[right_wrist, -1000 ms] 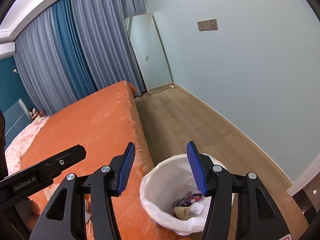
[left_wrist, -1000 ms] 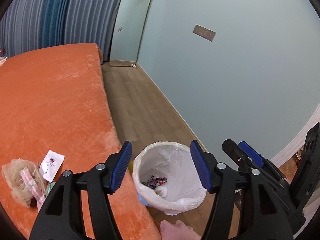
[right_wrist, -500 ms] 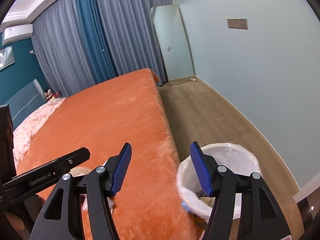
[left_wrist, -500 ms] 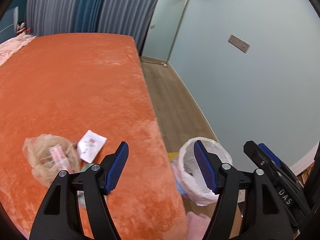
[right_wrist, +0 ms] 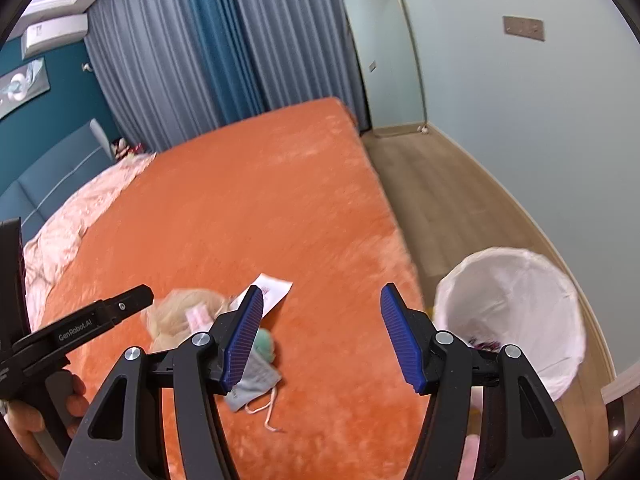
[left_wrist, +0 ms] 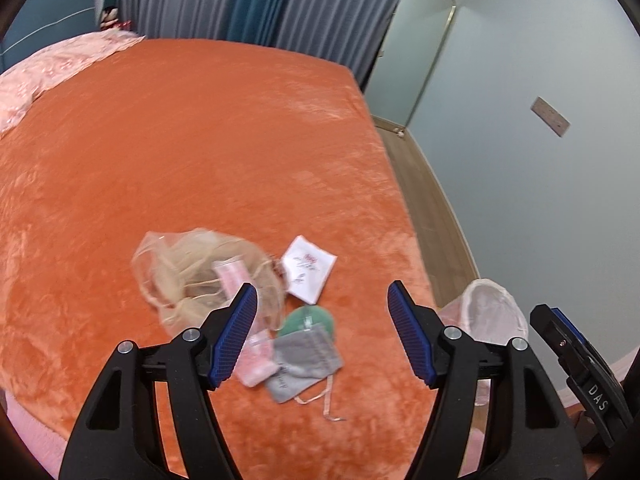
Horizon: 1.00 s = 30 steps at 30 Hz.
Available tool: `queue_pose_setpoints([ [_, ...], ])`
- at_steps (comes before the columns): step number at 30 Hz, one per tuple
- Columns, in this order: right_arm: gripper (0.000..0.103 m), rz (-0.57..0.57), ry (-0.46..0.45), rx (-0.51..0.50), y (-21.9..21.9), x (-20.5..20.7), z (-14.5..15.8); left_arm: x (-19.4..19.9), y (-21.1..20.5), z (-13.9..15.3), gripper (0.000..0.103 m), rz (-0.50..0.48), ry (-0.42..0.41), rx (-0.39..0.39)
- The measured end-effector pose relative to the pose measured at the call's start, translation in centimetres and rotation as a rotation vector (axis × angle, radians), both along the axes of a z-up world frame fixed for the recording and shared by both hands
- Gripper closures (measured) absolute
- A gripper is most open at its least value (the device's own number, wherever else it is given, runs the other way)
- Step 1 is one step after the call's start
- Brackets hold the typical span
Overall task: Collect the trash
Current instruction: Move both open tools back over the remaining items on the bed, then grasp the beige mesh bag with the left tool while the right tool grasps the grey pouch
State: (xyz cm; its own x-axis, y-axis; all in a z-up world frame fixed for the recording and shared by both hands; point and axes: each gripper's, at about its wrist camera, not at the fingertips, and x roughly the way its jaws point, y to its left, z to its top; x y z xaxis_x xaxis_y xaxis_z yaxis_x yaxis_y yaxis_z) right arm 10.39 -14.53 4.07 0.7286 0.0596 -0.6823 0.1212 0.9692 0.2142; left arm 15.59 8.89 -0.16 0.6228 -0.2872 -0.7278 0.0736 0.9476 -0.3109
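Note:
Trash lies in a small pile on the orange bed: a beige mesh bag, a white paper packet, a green round item, a grey drawstring pouch and a pink packet. My left gripper hovers just above the pile, open and empty. My right gripper is open and empty too, to the right of the grey pouch. A bin with a white liner stands on the floor beside the bed and holds some scraps.
A wooden floor strip runs between the bed and the pale wall. A mirror leans at the far end by grey and blue curtains. A pink quilt covers the bed's far left. A hand holds the left gripper's body.
Both grippers swung left, away from above the bin to over the bed. The trash pile came in front of the left gripper. Both stayed open and empty.

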Motion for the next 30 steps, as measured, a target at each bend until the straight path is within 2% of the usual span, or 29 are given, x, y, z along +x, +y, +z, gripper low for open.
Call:
queue_pose_setpoints([
  [10, 0.044, 0.089, 0.09, -0.003, 5.6, 2.3, -4.9, 1.2, 6.3, -4.6, 0.039, 0.108, 0.096, -0.003],
  [17, 0.044, 0.12, 0.176, 0.004, 7.8, 4.1, -9.3, 2.6, 8.4, -8.2, 0.039, 0.137, 0.177, -0.026],
  [22, 0.044, 0.125, 0.246, 0.025, 8.7, 5.7, -12.7, 4.1, 9.4, -10.7, 0.039, 0.146, 0.231, -0.075],
  [27, 0.044, 0.132, 0.296, 0.05, 9.3, 7.0, -15.3, 5.5, 9.7, -12.3, 0.052, 0.14, 0.255, -0.096],
  [30, 0.046, 0.136, 0.321, 0.051, 9.8, 7.6, -16.6, 6.2, 9.6, -13.0, 0.067, 0.118, 0.265, -0.103],
])
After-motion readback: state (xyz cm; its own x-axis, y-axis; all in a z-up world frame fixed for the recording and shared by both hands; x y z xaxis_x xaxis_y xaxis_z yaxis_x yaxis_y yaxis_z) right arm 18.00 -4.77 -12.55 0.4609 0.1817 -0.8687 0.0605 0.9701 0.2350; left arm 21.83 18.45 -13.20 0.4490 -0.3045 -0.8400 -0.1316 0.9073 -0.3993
